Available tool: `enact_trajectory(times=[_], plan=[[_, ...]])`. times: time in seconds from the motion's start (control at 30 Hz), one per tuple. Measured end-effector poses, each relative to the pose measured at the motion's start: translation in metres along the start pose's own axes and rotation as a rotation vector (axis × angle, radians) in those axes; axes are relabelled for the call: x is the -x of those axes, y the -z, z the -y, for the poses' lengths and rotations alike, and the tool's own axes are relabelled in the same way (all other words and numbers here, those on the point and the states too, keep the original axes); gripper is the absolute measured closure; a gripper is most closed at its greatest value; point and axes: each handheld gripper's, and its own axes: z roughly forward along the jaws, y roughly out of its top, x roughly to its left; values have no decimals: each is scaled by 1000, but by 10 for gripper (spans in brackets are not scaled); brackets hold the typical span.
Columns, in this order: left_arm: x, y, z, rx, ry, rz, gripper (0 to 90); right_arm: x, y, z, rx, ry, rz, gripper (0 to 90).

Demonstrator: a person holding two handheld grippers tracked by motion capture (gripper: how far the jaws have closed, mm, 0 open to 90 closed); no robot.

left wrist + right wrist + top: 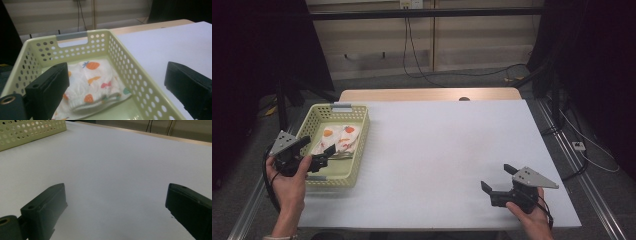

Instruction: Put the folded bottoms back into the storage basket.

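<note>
A person's left gripper (pixel 323 156) hovers over the near end of a pale yellow perforated basket (pixel 360 145) at the left edge of a white table (pixel 447 150), its two black jaws spread wide and holding nothing. Inside the basket lies a folded white cloth (pixel 338 139) printed with orange fruit shapes, resting on the basket floor just beyond the jaw tips and apart from them.

In the left gripper view, the cloth (pixel 96 85) sits between the two open jaws and a little past them, its gathered hem toward the camera; one jaw stands inside the basket (pixel 130 72), the other over the long wall on the table side. A grey strip caps the handle cut-out (pixel 72 40) in the basket's far wall.

The right gripper (pixel 495 181) rests low over the bare tabletop, well apart from the basket, toward the table's near right corner. Its jaws also stand wide apart and empty. The right gripper view looks between those jaws across the white surface (pixel 117 170), with a corner of the basket (pixel 30 132) far off at the upper left.

A grey three-cornered plate tops each gripper, and a hand grips each from below.
</note>
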Motion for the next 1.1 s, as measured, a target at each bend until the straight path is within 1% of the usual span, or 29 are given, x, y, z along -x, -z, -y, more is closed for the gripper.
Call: enact_trajectory(times=[0.13,0.2,0.33,0.87,1.0,1.1], plan=[[7,-1,-1,4,-12,14,61,0,0,0,0,1,-1,32],[9,-1,-2,14,-16,15,61,0,0,0,-2,0,-1,32],[14,-3,-5,12,-31,26,61,0,-1,0,-3,-1,-2,32],[39,-19,-15,10,-58,85,61,0,-1,0,-3,2,-3,32],[48,-24,-17,1,-81,106,61,0,-1,0,-3,1,-5,32],[53,-27,-19,-7,-98,131,61,0,-1,0,-4,1,-4,32]])
